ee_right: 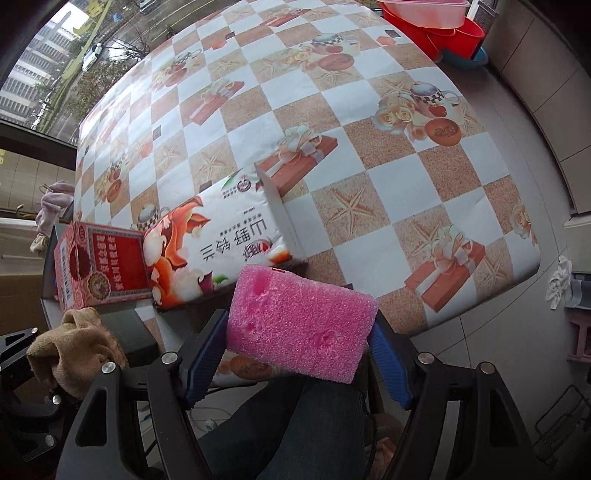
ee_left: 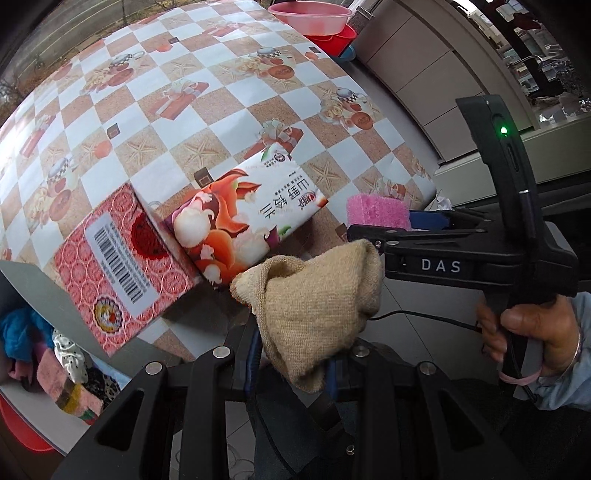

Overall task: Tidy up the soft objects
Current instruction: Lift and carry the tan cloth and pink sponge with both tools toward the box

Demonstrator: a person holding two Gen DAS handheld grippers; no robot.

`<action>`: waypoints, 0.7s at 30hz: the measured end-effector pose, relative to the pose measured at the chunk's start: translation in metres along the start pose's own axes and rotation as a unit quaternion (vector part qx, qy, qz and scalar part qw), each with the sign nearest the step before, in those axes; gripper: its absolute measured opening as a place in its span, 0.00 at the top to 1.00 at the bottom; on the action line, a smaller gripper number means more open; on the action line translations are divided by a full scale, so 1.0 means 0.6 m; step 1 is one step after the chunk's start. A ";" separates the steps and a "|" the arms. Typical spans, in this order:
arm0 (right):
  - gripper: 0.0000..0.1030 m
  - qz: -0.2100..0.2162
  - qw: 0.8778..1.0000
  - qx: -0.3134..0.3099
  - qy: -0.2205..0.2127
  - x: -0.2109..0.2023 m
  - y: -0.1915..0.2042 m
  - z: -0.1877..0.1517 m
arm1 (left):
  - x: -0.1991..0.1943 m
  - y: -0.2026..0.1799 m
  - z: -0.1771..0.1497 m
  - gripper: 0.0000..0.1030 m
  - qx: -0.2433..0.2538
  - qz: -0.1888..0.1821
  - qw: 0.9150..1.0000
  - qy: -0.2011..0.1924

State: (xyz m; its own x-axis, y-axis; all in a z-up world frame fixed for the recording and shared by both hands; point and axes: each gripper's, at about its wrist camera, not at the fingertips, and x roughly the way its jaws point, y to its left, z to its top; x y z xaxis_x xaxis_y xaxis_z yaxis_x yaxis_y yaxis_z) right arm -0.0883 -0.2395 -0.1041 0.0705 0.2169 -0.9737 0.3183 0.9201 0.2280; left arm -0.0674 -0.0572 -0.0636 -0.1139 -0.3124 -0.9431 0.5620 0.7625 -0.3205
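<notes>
both tongs are loaded: the left tongs (ee_left: 291,365) are clenched on a tan knitted sock (ee_left: 317,317), which bunches above the fingers and droops in a soft fold, while the right tongs (ee_right: 299,354) stand wide, their blue ribbed pads (ee_right: 205,354) pressed against the short ends of a pink sponge (ee_right: 301,323). both soft things hang in the air just off the near edge of the bench (ee_right: 369,155), over the floor. this looks like the carrying step, each item lifted and on its way to wherever soft things are gathered. a grey bin (ee_left: 40,284) at the lower left of the left view already holds bundled cloth, so it seems a likely drop spot, though that is a guess. the next move calls for bringing each load over its place and easing the grip without snagging the loose knit.

the sponge is a coarse, open-pored block with shallow dents in its face; the sock is ribbed at its cuff. farther on, a red printed carton (ee_left: 122,266) and a glossy illustrated packet (ee_left: 236,218) lie touching on the slick checked cloth. beyond, pink and red plastic basins (ee_left: 310,16) are stacked at the far edge.
</notes>
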 end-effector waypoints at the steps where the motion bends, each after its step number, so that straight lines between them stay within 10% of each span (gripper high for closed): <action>1: 0.27 -0.001 1.000 -0.006 0.002 0.001 0.008 -0.006 | -0.001 0.003 -0.009 0.71 -0.001 0.002 1.000 -0.001; 21: 0.27 0.010 0.981 -0.192 0.019 0.003 0.204 -0.089 | -0.062 0.144 -0.169 0.71 -0.151 0.022 0.986 -0.061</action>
State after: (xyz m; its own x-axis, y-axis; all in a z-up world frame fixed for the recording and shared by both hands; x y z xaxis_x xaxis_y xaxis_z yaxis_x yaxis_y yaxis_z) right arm -0.0996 -0.1089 -0.0777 0.0350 0.2412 -0.9698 -0.0634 0.9690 0.2387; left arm -0.0976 0.0778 -0.0650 0.0148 -0.3279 -0.9446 0.2921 0.9049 -0.3095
